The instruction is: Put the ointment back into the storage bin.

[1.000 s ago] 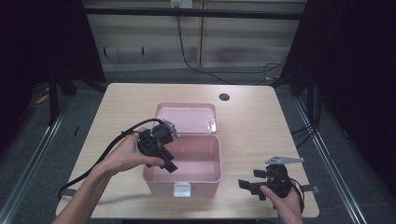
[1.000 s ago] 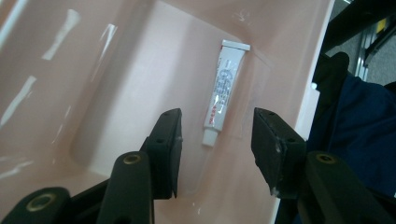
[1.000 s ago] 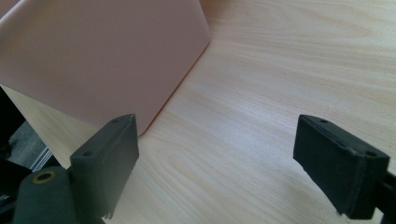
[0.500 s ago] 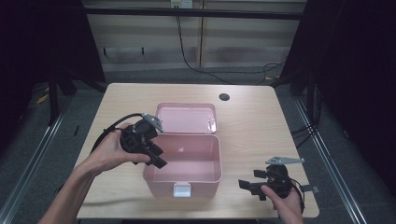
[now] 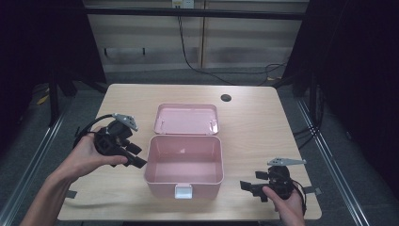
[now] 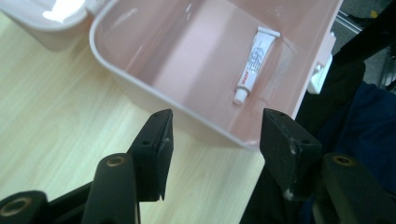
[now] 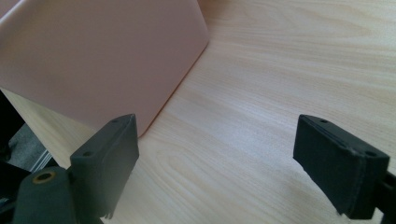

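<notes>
Resting on the pale wooden table [image 5: 263, 122] near its middle, the pink box [image 5: 184, 167] stands open, its lid [image 5: 187, 119] thrown back flat on the far side and a white latch [image 5: 183, 191] on its near wall. The left gripper view looks over the rim into the box, where a small white tube [image 6: 254, 63] with dark print lies on the bottom, close to one wall, cap end toward the camera.

The left claw [image 5: 137, 155] is held in the person's left hand [image 5: 87, 157] just beside the box's left wall, above the table, its tips pointing toward the box. Its jaws have just been opening and stand well apart, with nothing between them; the left gripper view shows bare wood and the box's rim in the gap. A black cable [image 5: 89, 126] loops away from it on the left.

The right claw [image 5: 249, 186] sits low at the near right part of the table, held in the right hand [image 5: 287, 205], to the right of the box and clear of it. Its jaws are spread wide too, and the right gripper view shows only wood grain between them, with the box's smooth pink side [image 7: 98, 60] rising beyond its left jaw. A dark round hole [image 5: 226, 98] marks the table's far edge.
</notes>
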Motion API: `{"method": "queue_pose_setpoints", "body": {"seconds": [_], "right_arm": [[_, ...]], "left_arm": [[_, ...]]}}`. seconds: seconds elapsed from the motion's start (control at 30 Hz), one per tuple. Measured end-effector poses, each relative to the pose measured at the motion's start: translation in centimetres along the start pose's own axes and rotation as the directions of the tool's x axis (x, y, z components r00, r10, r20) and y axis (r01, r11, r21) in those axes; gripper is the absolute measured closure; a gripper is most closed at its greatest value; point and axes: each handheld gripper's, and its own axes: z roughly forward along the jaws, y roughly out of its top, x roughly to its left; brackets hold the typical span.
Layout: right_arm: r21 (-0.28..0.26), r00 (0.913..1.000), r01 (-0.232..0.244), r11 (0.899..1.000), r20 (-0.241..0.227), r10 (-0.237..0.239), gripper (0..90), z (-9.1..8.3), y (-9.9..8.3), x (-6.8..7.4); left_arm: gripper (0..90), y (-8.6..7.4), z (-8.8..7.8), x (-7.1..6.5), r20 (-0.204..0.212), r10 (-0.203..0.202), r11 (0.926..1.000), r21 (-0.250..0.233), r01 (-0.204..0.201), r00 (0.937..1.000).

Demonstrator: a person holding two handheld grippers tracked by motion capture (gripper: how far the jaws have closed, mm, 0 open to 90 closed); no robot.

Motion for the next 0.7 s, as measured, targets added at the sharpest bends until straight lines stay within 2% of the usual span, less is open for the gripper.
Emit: {"method": "queue_pose_setpoints", "body": {"seconds": [0.03,0.07,0.1,0.23,0.27,0.33,0.4,0.43,0.53,0.6,0.67,0.7], "right_arm": [[0.002,1.0000,-0.002,1.000,-0.001,0.002,13.8,0.0,0.0,0.0],[0.003,1.0000,-0.002,1.000,-0.002,0.002,13.7,0.1,0.0,0.0],[0.004,1.0000,0.000,1.000,-0.002,0.000,13.7,0.1,0.0,0.1],[0.000,1.0000,0.002,1.000,-0.006,-0.002,13.7,0.0,0.0,0.0],[0.000,1.0000,0.001,1.000,-0.003,-0.001,13.7,0.0,0.0,0.0],[0.000,1.0000,0.001,1.000,-0.004,-0.001,13.7,0.0,0.0,0.0],[0.001,1.0000,0.001,1.000,-0.005,-0.001,13.8,0.0,0.0,0.1],[0.002,1.0000,0.003,1.000,-0.005,-0.003,13.7,0.0,0.0,0.1],[0.006,1.0000,-0.001,1.000,0.000,0.001,13.7,0.0,0.0,0.0],[0.009,1.0000,0.008,1.000,0.004,-0.008,13.7,0.0,0.0,0.1],[0.010,0.9999,0.014,1.000,0.005,-0.014,13.8,0.1,0.0,0.1],[0.015,0.9999,0.012,1.000,0.005,-0.012,13.8,0.1,0.0,0.2]], "left_arm": [[44.9,-0.2,-0.1,0.1,0.001,0.006,1.0000,0.000,-0.006,1.0000],[44.9,-0.6,-0.2,0.1,-0.001,-0.009,0.9998,-0.017,0.009,1.0000],[44.9,-0.9,-0.4,0.3,0.000,0.007,0.9999,-0.012,-0.007,1.0000],[45.6,-2.3,-0.5,0.7,-0.028,-0.019,0.9992,-0.035,0.018,0.9994],[45.6,-2.6,-0.5,0.9,-0.033,-0.015,0.9993,-0.033,0.014,0.9994],[46.5,-3.3,-0.1,1.0,-0.033,-0.036,0.9981,-0.051,0.035,0.9988],[46.5,-3.8,0.1,1.2,-0.030,-0.022,0.9990,-0.040,0.020,0.9993],[46.2,-4.1,0.3,1.2,-0.030,-0.038,0.9984,-0.043,0.036,0.9988],[46.1,-5.3,0.9,1.5,-0.039,-0.037,0.9982,-0.049,0.035,0.9985],[46.1,-6.1,1.4,1.5,-0.038,-0.070,0.9959,-0.060,0.068,0.9968],[45.9,-6.5,1.7,1.7,-0.046,-0.064,0.9971,-0.045,0.062,0.9969],[45.2,-7.0,2.0,1.9,-0.053,-0.080,0.9955,-0.055,0.077,0.9954]]}}
